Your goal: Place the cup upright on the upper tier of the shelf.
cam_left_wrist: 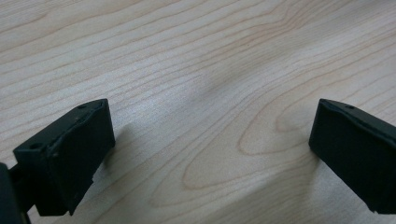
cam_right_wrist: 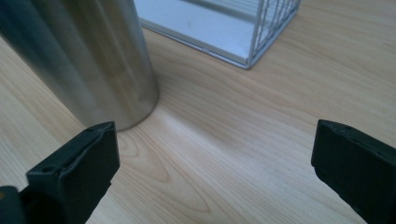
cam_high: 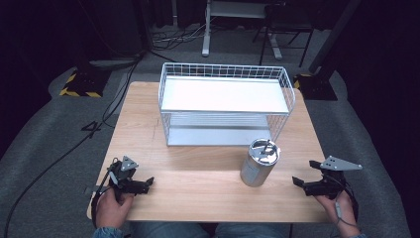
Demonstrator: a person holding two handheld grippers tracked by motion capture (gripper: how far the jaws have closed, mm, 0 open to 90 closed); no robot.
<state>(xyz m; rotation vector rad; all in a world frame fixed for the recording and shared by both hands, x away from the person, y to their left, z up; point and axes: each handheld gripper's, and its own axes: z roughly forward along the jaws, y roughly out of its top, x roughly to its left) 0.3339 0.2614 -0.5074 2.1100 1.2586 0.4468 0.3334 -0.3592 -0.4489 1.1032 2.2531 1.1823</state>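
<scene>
Steel canister (cam_high: 259,166) upright on desk (cam_high: 198,188), just before wire rack (cam_high: 225,101). We judge it rigid, slick, moderately heavy: grip mid-wall, squarely. Right tool (cam_high: 300,183) released, empty, near canister; left tool (cam_high: 146,184) released.

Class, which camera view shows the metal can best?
The high view: the whole metal can stands upright on the table, lid visible, before the wire rack. The right gripper view shows only its blurred lower side.

High overhead view; two close tong-mounted views across table (cam_high: 198,183).
</scene>
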